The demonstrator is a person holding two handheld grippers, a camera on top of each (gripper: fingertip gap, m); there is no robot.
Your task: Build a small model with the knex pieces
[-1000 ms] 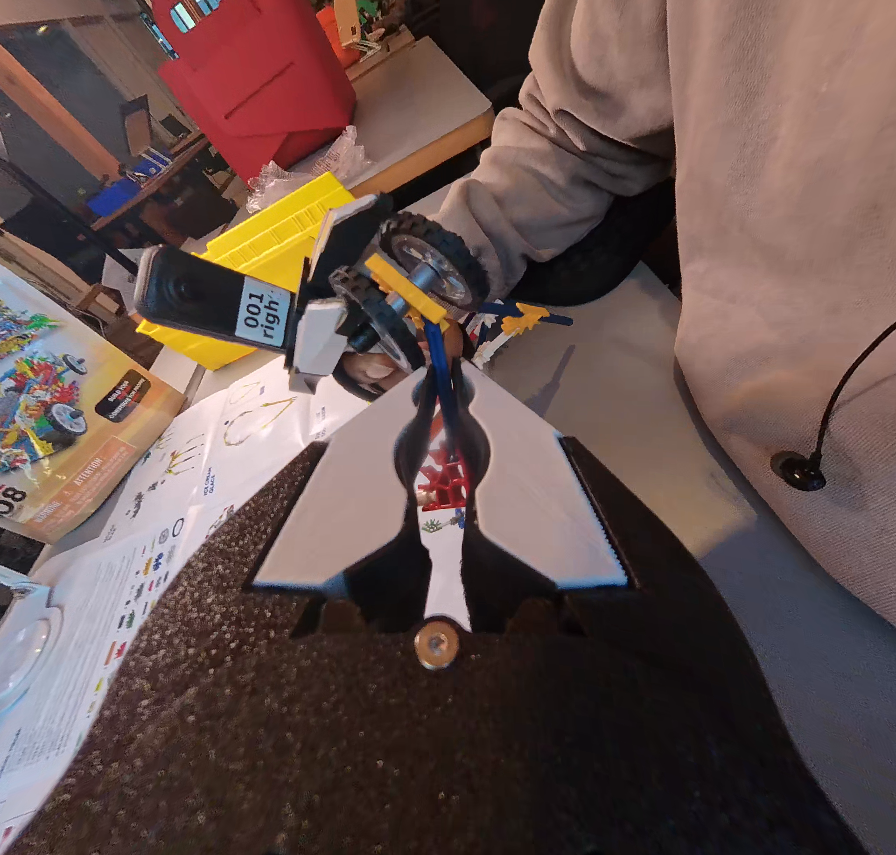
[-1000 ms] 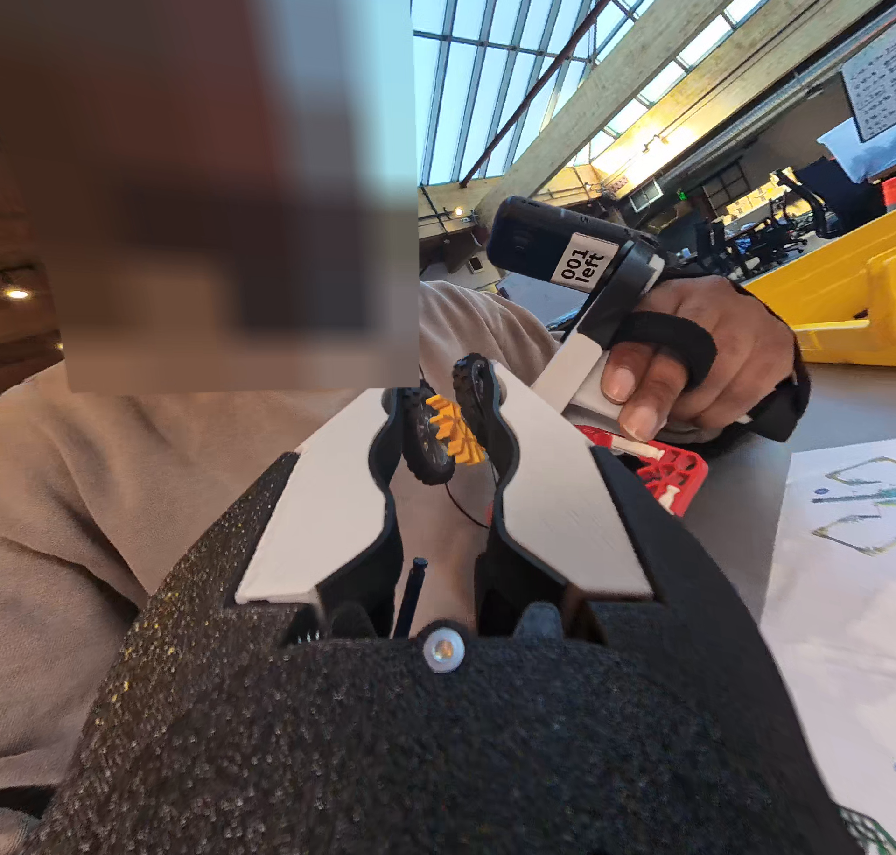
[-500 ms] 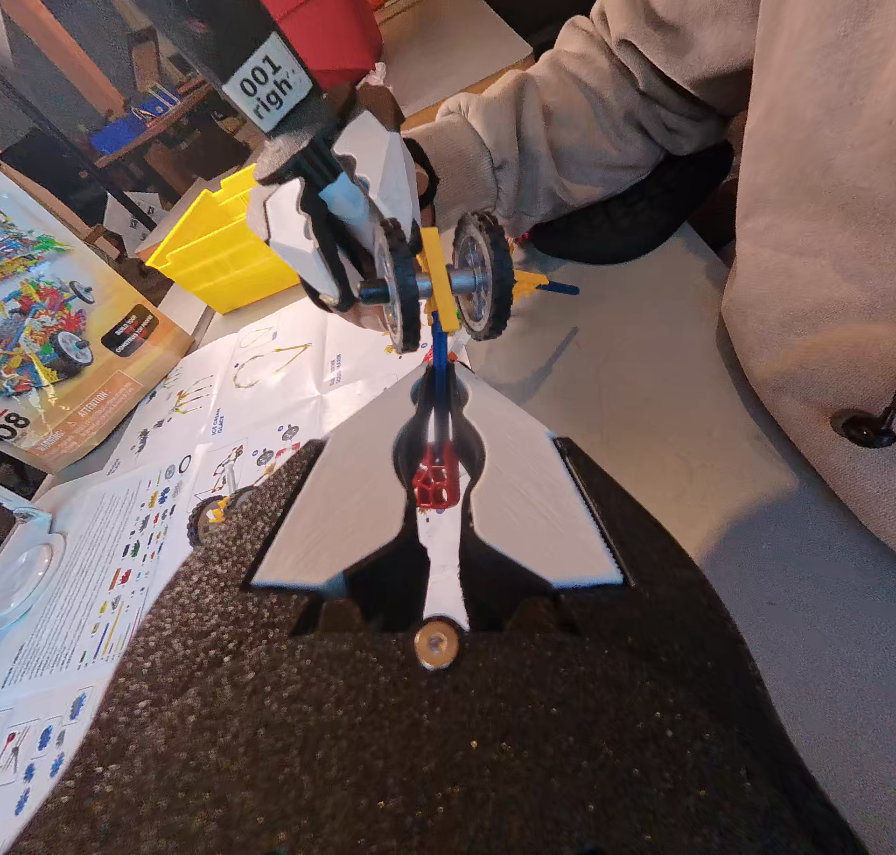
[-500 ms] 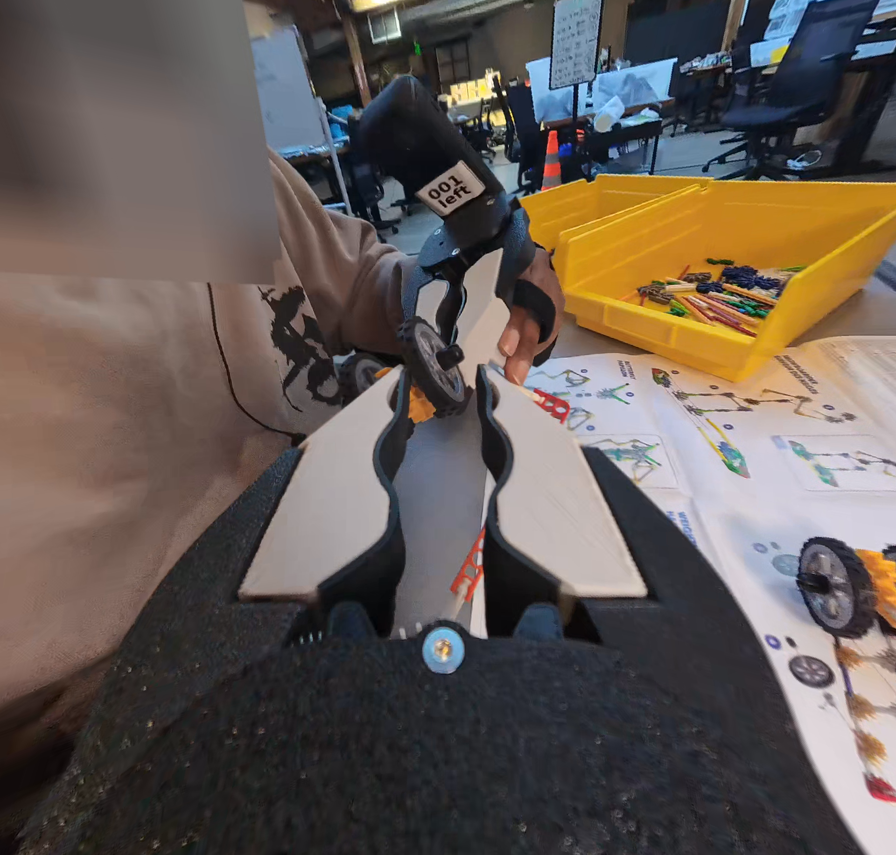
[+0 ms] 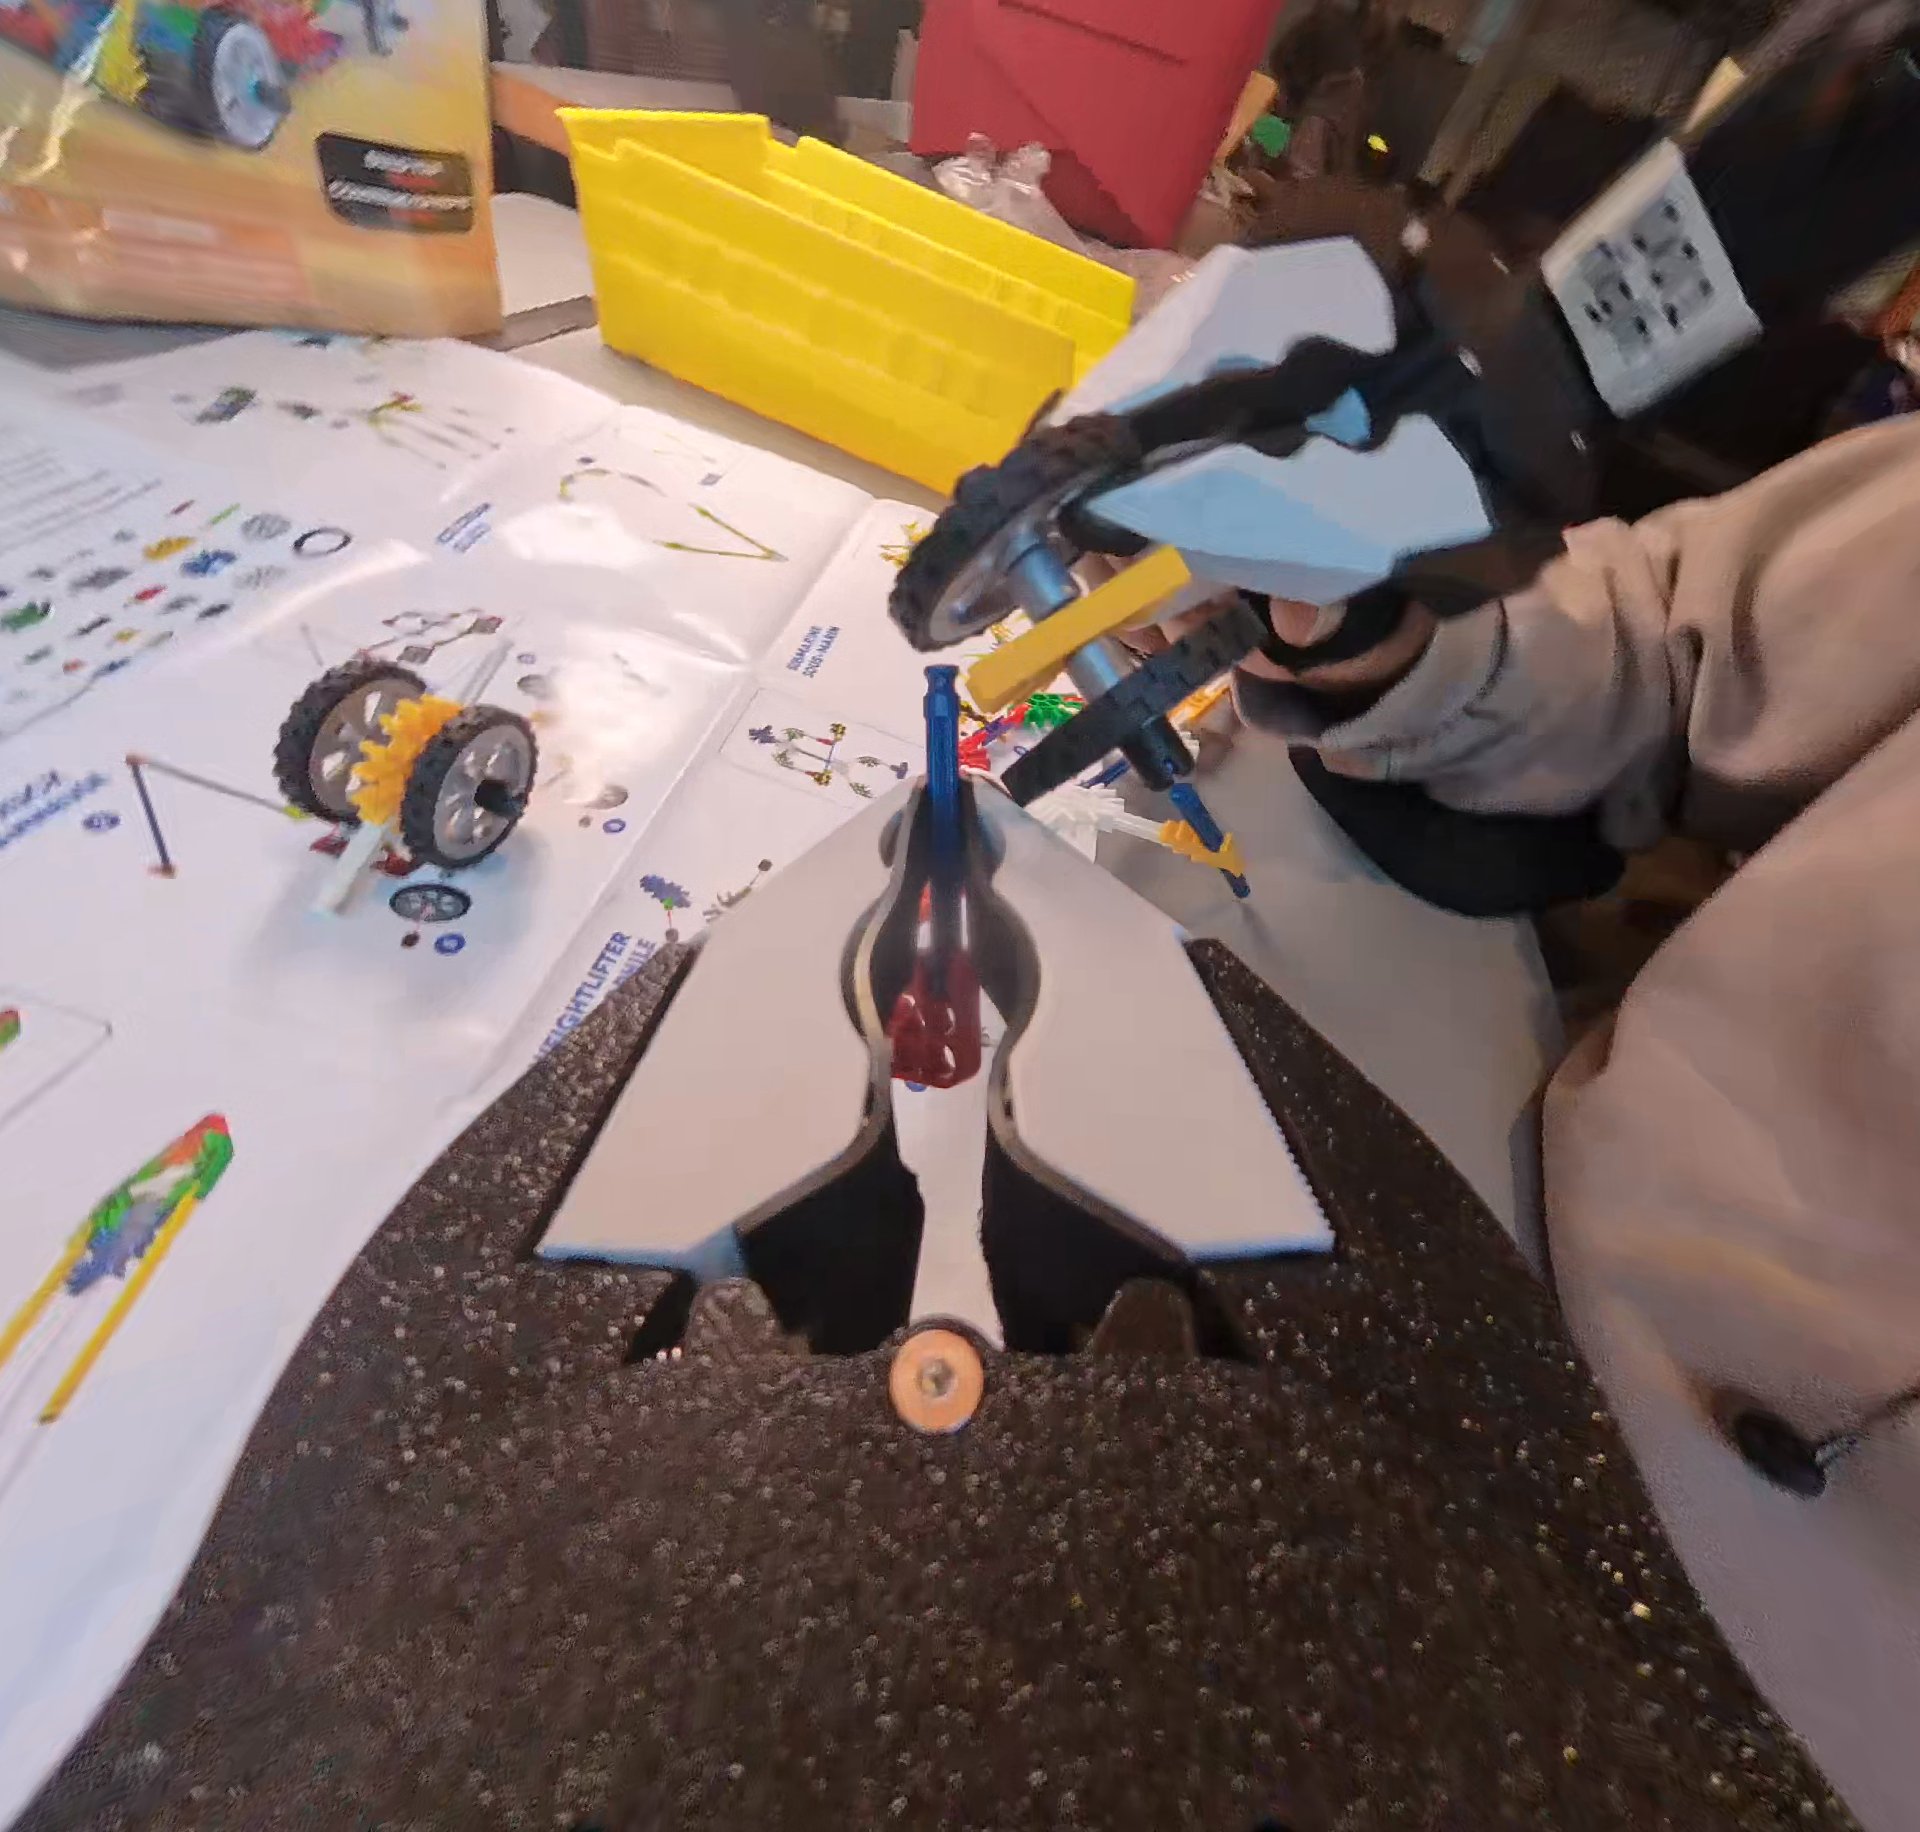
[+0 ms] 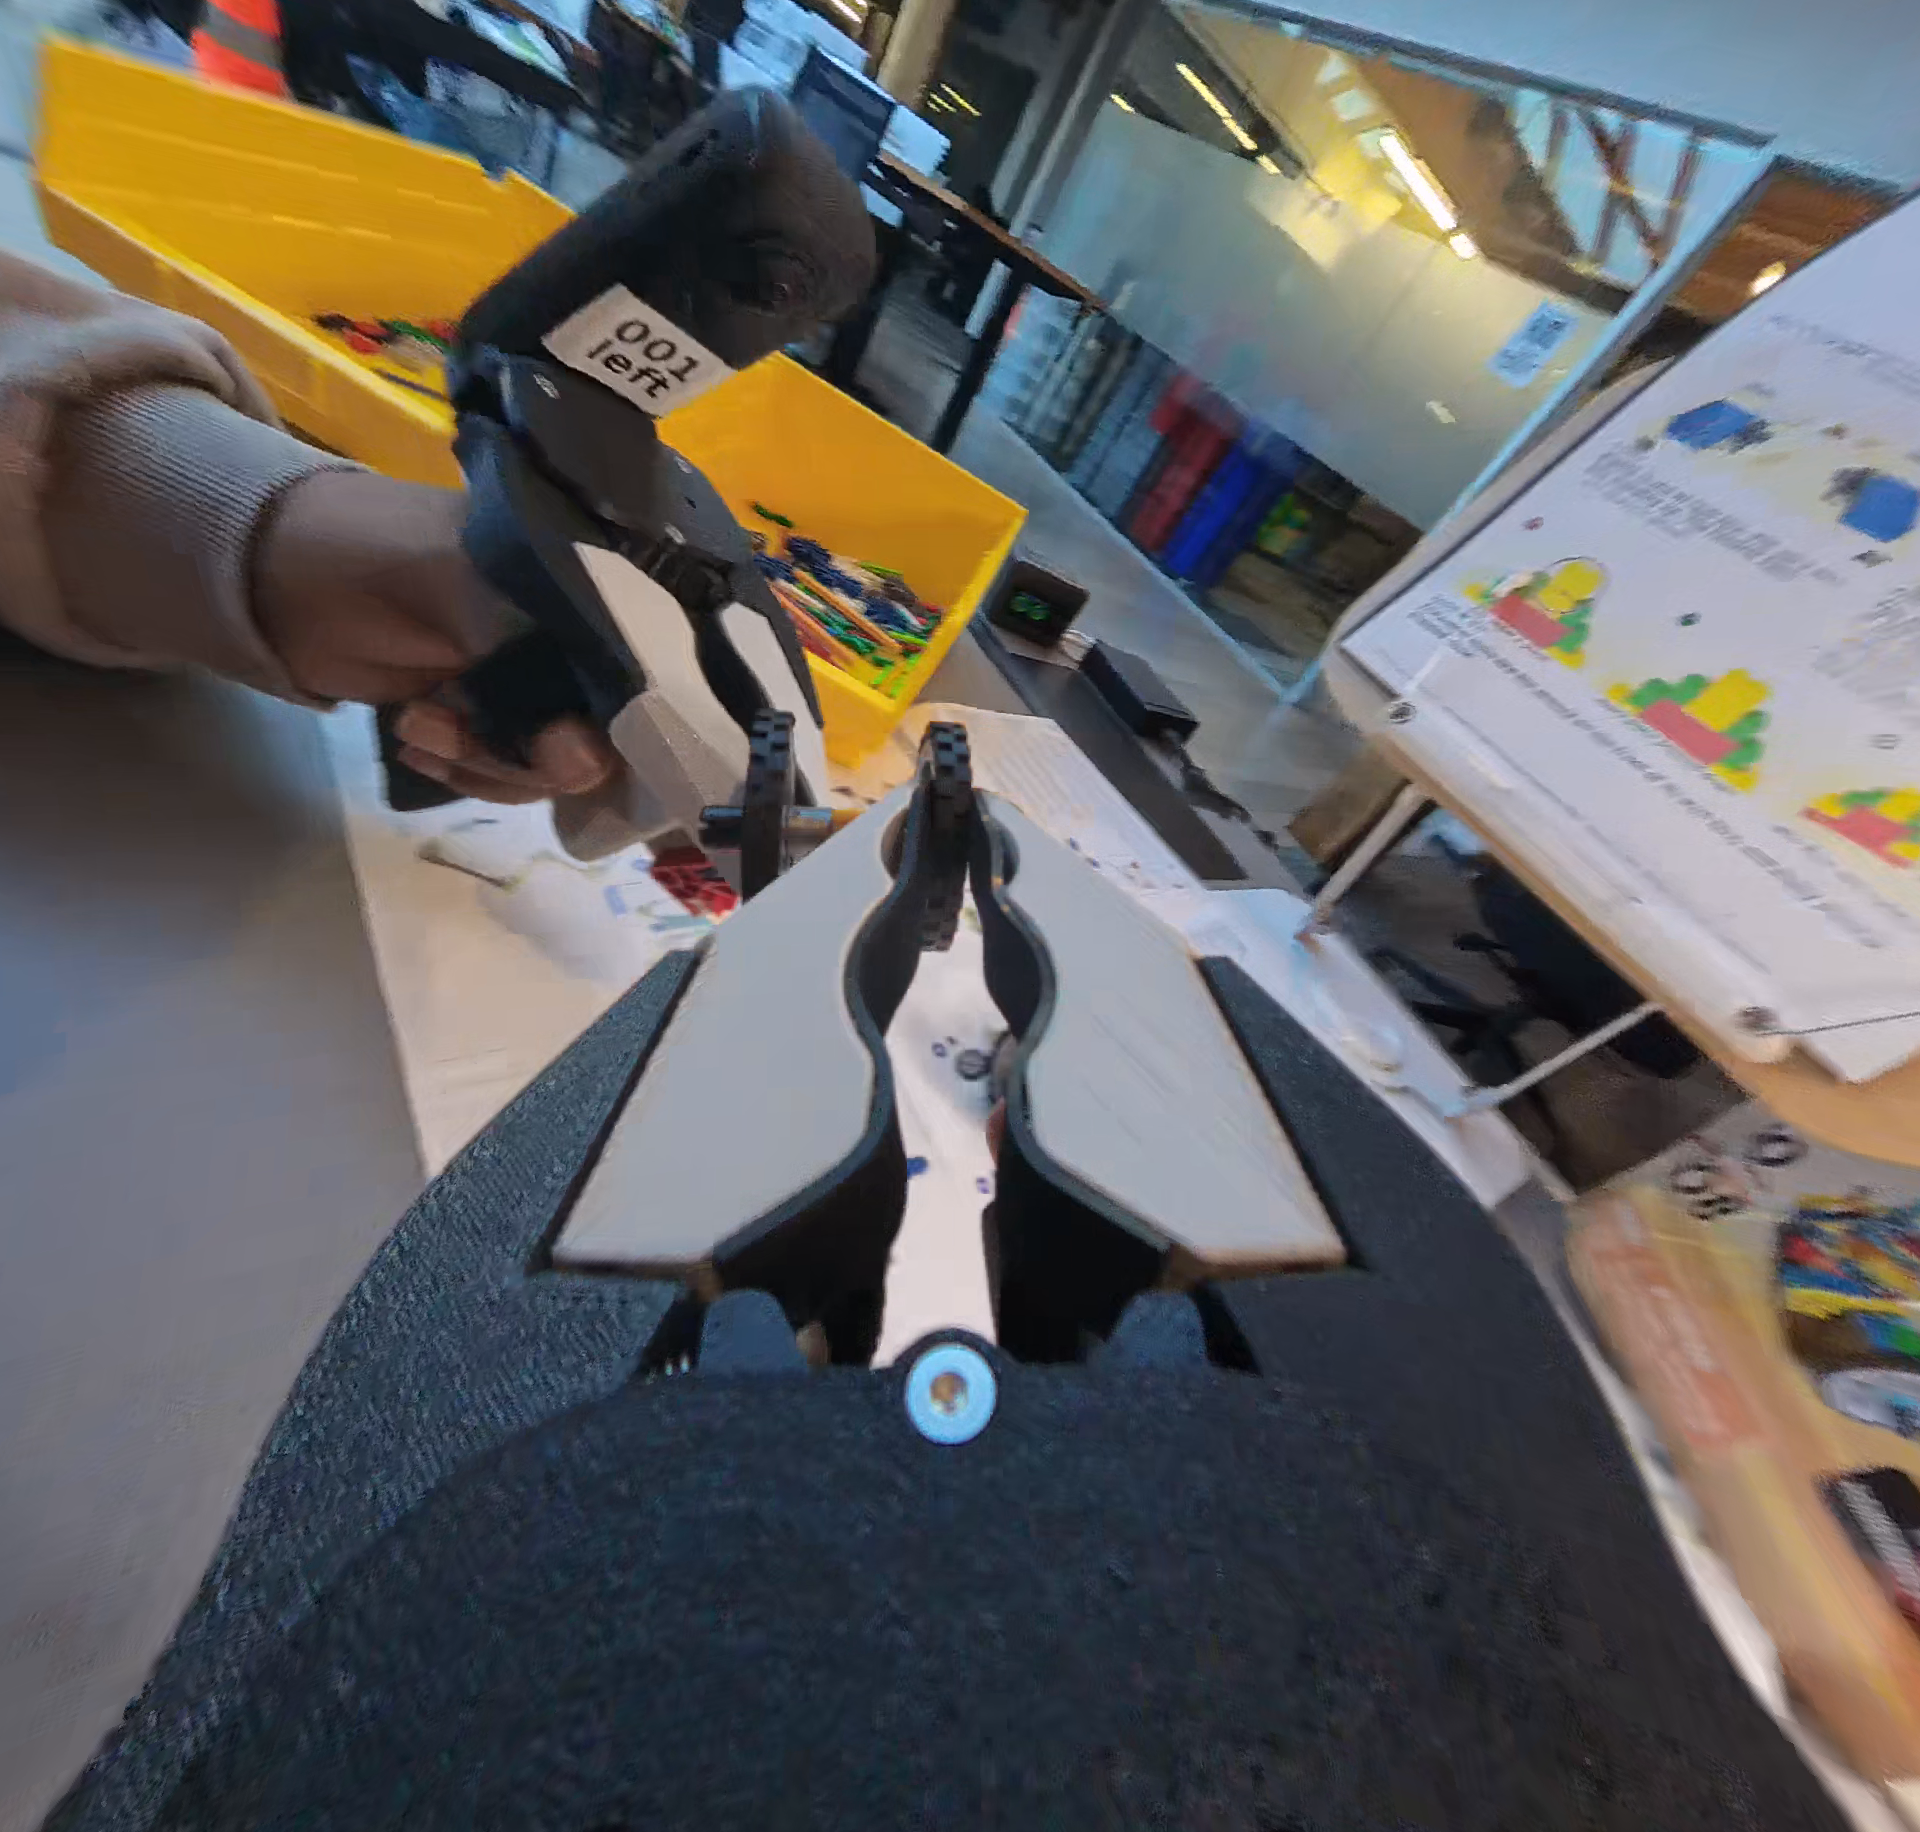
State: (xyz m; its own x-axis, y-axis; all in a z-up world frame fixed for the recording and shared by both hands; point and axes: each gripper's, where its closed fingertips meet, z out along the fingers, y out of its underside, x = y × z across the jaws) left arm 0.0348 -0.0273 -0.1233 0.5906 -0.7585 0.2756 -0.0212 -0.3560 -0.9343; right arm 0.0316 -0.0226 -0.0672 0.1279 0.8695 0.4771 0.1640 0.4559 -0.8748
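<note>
- The left gripper [image 5: 940, 816] is clamped on a blue rod [image 5: 940, 743]. The rod's long axis runs straight along the fingers and its free tip points forward, out past the fingertips. A red connector [image 5: 935, 1039] sits on its rear end, in the hollow between the fingers.
- The right gripper [image 6: 945, 806] is closed on the tread of one black wheel [image 6: 943, 774] of a wheel pair [image 5: 1049, 619].
- The wheel pair has two black-tyred wheels on one grey axle [image 5: 1044, 577], with a yellow piece [image 5: 1081, 624] between them. In the left wrist view the axle slants from upper left to lower right.
- The rod's tip is just below the yellow piece; I cannot tell whether they touch.
- The second wheel [image 6: 769, 795] hangs free just to the left of the right gripper's fingers, edge-on in the right wrist view.
- Both tools are held above a white instruction sheet [image 5: 436, 556] spread on the table [image 5: 1382, 972].
- A second wheeled assembly [image 5: 405, 764] stands on the sheet, well to the left of the left gripper: two wheels with a yellow gear between them.
- One yellow bin [image 6: 831, 473] with loose coloured rods in it stands beyond the sheet.
- A printed cardboard box [image 5: 239, 120] stands left of the bin, and a red object [image 5: 1091, 47] stands behind it.
- A board with coloured block pictures [image 6: 1683, 660] leans at the right of the right wrist view.
</note>
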